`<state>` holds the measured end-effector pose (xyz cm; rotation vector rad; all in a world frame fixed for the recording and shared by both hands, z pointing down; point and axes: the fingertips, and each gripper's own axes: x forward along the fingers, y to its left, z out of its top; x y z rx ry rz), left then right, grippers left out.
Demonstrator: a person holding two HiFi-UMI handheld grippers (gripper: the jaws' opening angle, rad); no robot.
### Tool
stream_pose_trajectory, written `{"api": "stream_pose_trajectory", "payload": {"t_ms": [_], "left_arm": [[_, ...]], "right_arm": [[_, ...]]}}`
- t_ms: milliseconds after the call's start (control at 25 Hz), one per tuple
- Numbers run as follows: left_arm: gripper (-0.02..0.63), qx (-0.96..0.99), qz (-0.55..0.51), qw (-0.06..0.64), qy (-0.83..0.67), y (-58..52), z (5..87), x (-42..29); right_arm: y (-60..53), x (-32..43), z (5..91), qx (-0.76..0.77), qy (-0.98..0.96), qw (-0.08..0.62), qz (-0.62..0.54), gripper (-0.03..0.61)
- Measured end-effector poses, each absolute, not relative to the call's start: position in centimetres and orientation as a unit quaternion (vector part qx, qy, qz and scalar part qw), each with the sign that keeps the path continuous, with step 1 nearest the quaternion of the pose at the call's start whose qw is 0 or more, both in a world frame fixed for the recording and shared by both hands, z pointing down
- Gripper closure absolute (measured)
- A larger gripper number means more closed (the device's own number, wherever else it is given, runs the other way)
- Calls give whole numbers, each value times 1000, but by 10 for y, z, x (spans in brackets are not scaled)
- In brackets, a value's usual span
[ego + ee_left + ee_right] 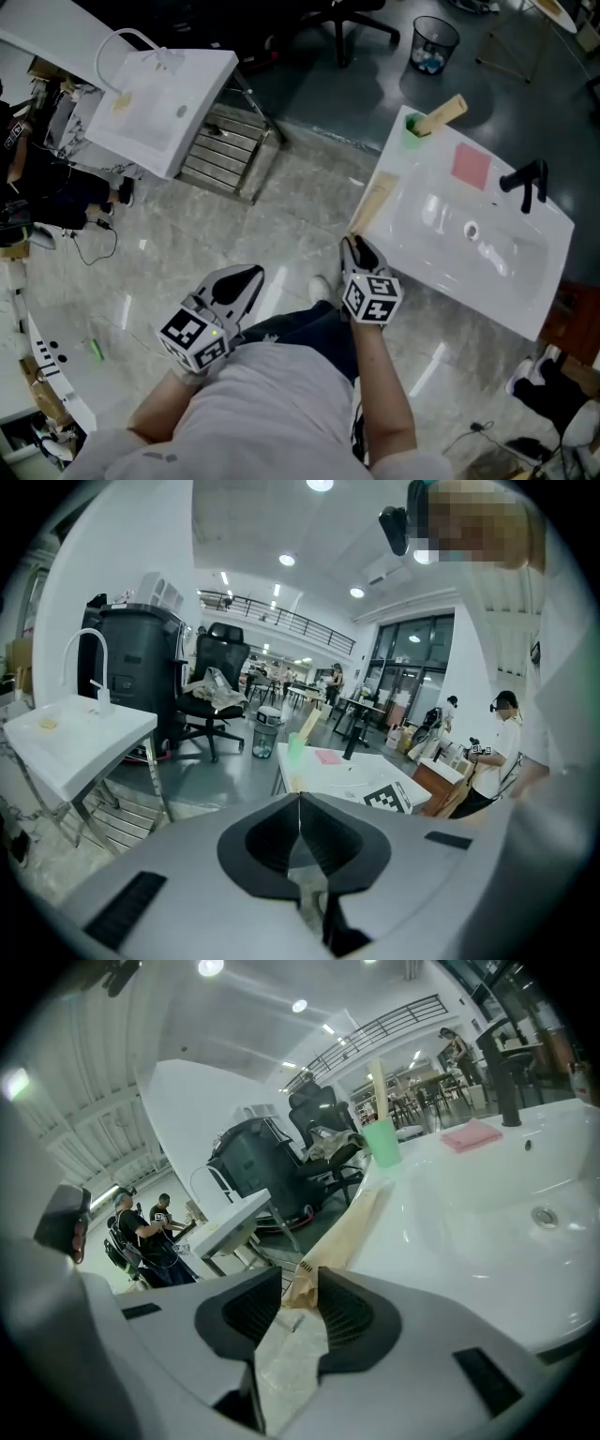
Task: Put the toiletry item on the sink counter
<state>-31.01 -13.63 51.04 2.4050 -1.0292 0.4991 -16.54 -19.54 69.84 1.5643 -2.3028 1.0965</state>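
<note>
The toiletry item (373, 204) is a long flat pack in tan paper. It lies along the left rim of the white sink counter (441, 274), one end sticking out over the edge. My right gripper (359, 246) is at that near end. In the right gripper view the tan pack (349, 1227) reaches between the jaws of my right gripper (298, 1302), which stand apart with a gap beside the paper. My left gripper (246, 279) hangs over the floor by the person's knee. In its own view my left gripper (300, 832) is shut with nothing in it.
A green cup (413, 131) holding a tan stick, a pink pad (472, 166) and a black faucet (525, 183) stand at the counter's far side. A second white sink (159, 103) on a metal rack (225, 145) stands at the left. A wire bin (434, 44) sits beyond.
</note>
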Motion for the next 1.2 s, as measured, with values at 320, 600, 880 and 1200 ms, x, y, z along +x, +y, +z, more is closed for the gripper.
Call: {"api": "stream_pose_trajectory", "payload": {"t_ms": [320,600,880,1200], "left_arm": [[598,877,180,224,-386,-136,499,-297],[598,877,173,216,-392,-140,483,-270],[598,881,167,209,-390,-154,466,-229],[598,896,137,204,-370,-169,441,-171]], "right_arm": [[-195,-161,690,507,-776,73,368,429],[-203,-127,659,519,-777,60,352,430],[-210,-85,618,526,-785,58,322,525],[-204,-42,560,523,-798,48,295,548]]}}
